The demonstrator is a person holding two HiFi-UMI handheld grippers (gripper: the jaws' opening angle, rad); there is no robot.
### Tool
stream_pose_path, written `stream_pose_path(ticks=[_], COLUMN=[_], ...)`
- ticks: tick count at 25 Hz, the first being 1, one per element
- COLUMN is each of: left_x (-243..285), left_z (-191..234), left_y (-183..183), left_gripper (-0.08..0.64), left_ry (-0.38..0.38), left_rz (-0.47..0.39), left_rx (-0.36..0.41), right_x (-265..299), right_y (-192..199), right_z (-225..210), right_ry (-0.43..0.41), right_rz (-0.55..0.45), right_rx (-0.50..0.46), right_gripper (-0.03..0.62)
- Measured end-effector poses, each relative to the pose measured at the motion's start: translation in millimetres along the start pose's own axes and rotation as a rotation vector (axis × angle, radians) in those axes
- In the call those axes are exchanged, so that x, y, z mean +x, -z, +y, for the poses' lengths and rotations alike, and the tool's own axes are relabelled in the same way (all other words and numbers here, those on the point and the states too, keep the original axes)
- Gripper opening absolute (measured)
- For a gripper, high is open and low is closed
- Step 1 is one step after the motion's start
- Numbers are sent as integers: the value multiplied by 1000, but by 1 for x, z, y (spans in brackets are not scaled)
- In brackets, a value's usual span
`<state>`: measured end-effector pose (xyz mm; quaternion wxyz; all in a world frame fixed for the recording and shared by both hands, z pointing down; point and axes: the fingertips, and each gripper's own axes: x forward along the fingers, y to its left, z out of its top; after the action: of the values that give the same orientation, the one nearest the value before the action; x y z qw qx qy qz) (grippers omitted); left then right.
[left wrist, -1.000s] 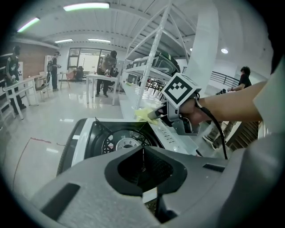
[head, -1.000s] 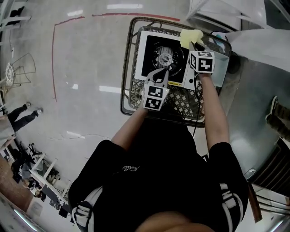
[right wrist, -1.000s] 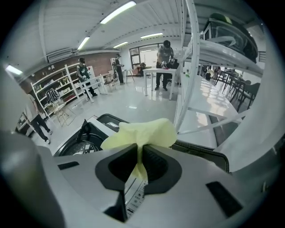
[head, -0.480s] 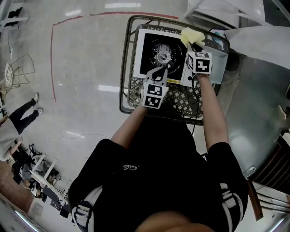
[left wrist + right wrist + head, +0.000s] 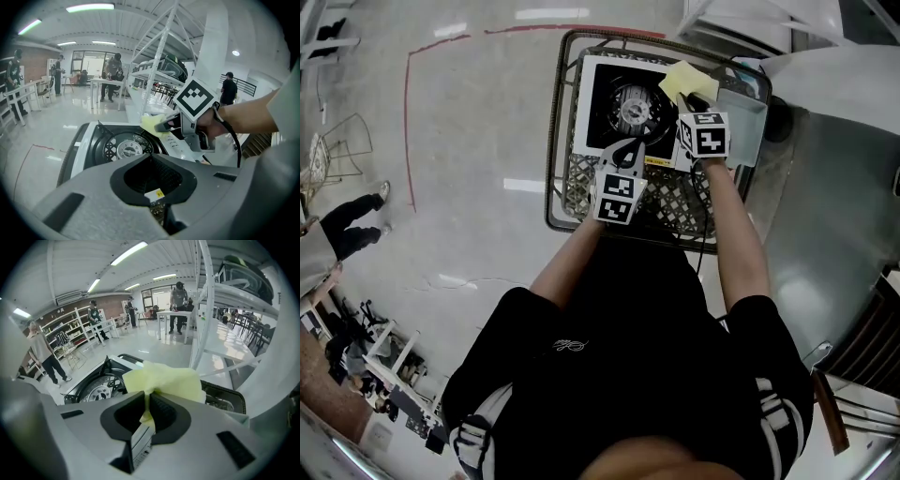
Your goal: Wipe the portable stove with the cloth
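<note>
The portable stove point(image 5: 595, 103), white with a black burner top, sits in a wire basket point(image 5: 561, 192). My right gripper point(image 5: 692, 97) is shut on a pale yellow cloth point(image 5: 682, 81), which hangs over the stove's far right corner beside the burner point(image 5: 630, 106). In the right gripper view the cloth point(image 5: 161, 380) bunches out of the shut right gripper point(image 5: 146, 397), with the burner point(image 5: 101, 392) to the left. My left gripper point(image 5: 630, 142) hovers at the stove's near edge, shut with nothing in it. In the left gripper view, past the left gripper point(image 5: 151, 155), lie the burner point(image 5: 123, 148) and the cloth point(image 5: 151, 124).
A grey bin point(image 5: 742, 122) sits in the basket right of the stove. A metal table point(image 5: 825, 234) stands further right. A red line point(image 5: 411, 122) marks the floor at left, where a person point(image 5: 347, 220) walks. White shelving point(image 5: 206, 310) rises behind the basket.
My right gripper has carried the cloth slightly left and nearer, further over the stove top. The left gripper has stayed at the stove's near edge.
</note>
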<state>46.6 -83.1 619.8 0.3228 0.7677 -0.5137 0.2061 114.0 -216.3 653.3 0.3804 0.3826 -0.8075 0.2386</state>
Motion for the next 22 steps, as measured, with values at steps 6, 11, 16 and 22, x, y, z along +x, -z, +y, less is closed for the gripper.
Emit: stream_pose_path(ticks=[6, 11, 16, 22], left_x=[-6, -8, -12, -16], left_z=[-6, -8, -10, -13], left_y=[5, 13, 17, 20], left_gripper=[23, 23, 23, 23], left_ry=[1, -1, -1, -2], left_rz=[2, 10, 9, 7], left_rx=[2, 1, 0, -1], right_x=[0, -4, -9, -15], right_y=[21, 31, 41, 50], right_z=[11, 16, 24, 30], right_ry=[-10, -17, -16, -18], right_rz=[36, 47, 50, 54], right_rx=[-14, -27, -35, -23], right_gripper=[38, 38, 38, 38])
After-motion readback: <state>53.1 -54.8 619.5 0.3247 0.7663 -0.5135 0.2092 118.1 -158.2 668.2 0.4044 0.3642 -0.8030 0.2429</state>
